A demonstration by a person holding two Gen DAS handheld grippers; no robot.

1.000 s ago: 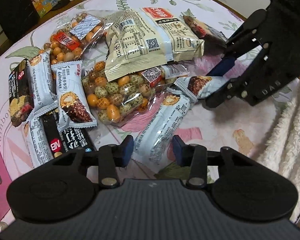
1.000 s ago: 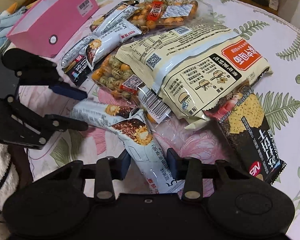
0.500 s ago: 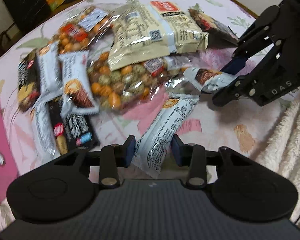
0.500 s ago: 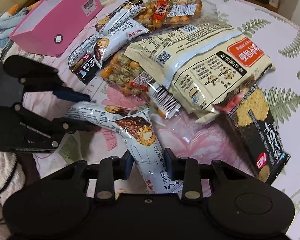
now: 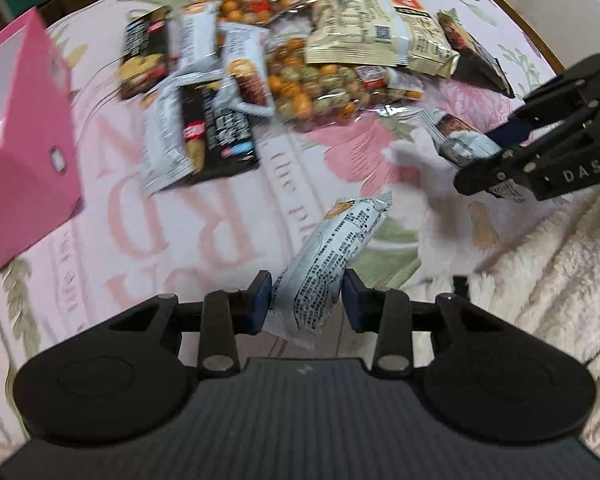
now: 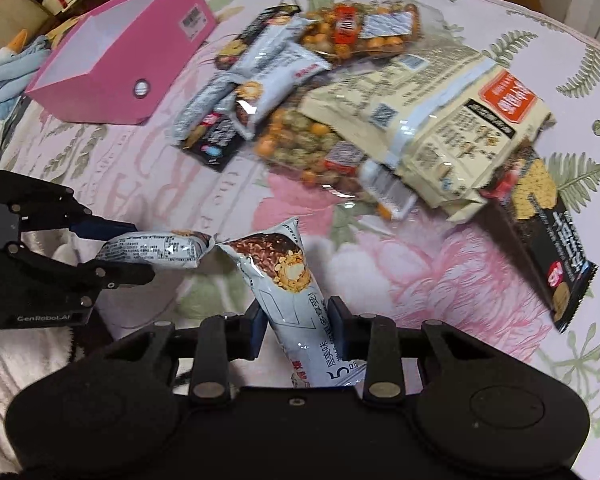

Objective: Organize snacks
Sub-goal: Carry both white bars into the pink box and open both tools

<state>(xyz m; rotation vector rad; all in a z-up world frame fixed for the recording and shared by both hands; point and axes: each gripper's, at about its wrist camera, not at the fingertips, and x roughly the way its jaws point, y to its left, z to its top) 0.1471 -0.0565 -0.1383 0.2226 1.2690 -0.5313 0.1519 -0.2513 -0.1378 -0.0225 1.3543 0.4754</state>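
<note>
My left gripper point(image 5: 306, 304) is shut on a white snack bar point(image 5: 332, 256), held above the tablecloth. My right gripper point(image 6: 296, 326) is shut on a second white bar with a chocolate picture point(image 6: 284, 288), also lifted. Each gripper shows in the other's view: the right one point(image 5: 496, 168) at the right with its bar point(image 5: 460, 140), the left one point(image 6: 128, 248) at the left with its bar point(image 6: 156, 250). A pile of snacks lies beyond: peanut bags point(image 6: 316, 148), beige packets point(image 6: 440, 120), black and white bars point(image 5: 204, 128). An open pink box point(image 6: 112, 56) stands at the far left.
A floral tablecloth point(image 6: 420, 272) covers the round table. A fluffy white blanket point(image 5: 540, 280) lies at the near edge. A black cracker pack point(image 6: 544, 236) lies to the right of the pile. Room clutter stands beyond the table.
Both grippers have lifted their bars off the cloth and drawn back from the pile. The left view has swung left, bringing the pink box into sight.
</note>
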